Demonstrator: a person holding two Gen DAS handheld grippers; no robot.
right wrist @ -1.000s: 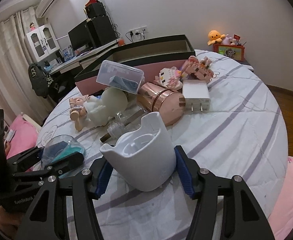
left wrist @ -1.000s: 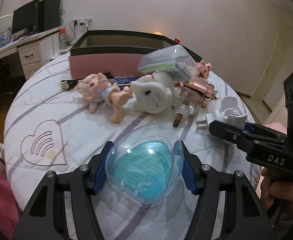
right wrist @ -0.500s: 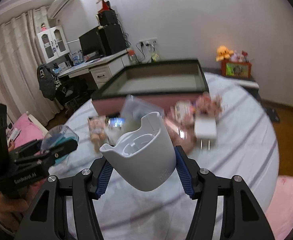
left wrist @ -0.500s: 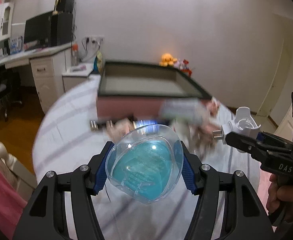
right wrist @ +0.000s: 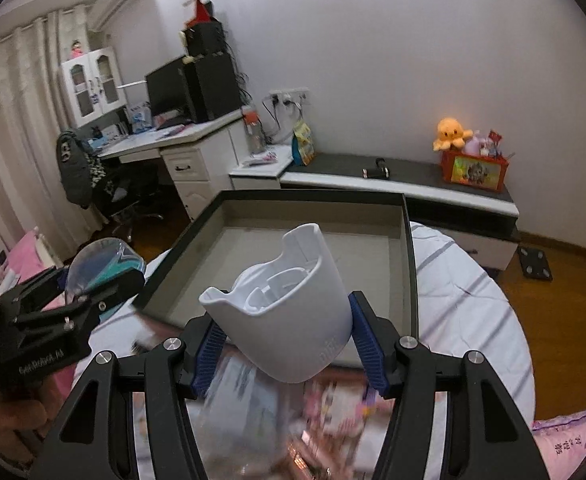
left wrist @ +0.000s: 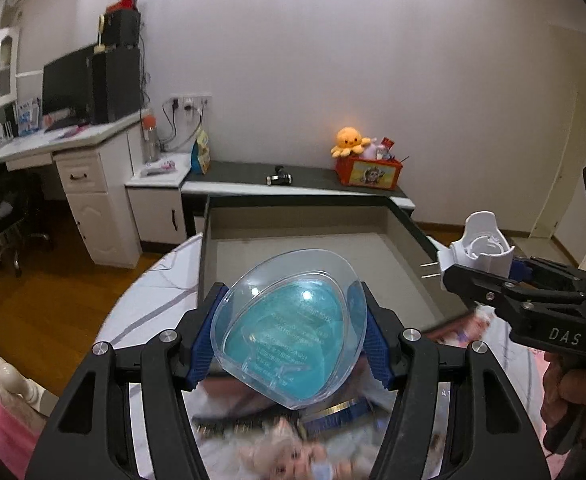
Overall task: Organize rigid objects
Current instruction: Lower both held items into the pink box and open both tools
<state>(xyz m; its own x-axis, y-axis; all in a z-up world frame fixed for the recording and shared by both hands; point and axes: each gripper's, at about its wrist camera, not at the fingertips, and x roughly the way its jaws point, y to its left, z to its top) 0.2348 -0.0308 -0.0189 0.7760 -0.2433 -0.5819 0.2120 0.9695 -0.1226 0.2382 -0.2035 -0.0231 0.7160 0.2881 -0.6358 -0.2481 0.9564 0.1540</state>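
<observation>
The left gripper (left wrist: 289,336) is clamped on a clear, egg-shaped plastic case with a teal insert (left wrist: 289,332), held in the air before the near wall of the shallow, dark-rimmed, grey-lined open box (left wrist: 373,256). The right gripper (right wrist: 287,342) pinches a white plastic plug-in holder with a cup-shaped top (right wrist: 289,312), also raised at the box's near edge; its two metal prongs (left wrist: 429,271) point over the box interior. Beneath both tools, a blurred heap of toys (left wrist: 285,452) covers the white, grey-striped bedspread (right wrist: 469,292). Behind the box stands a low dark-topped bench (right wrist: 373,178) carrying an orange plush octopus (right wrist: 451,132).
</observation>
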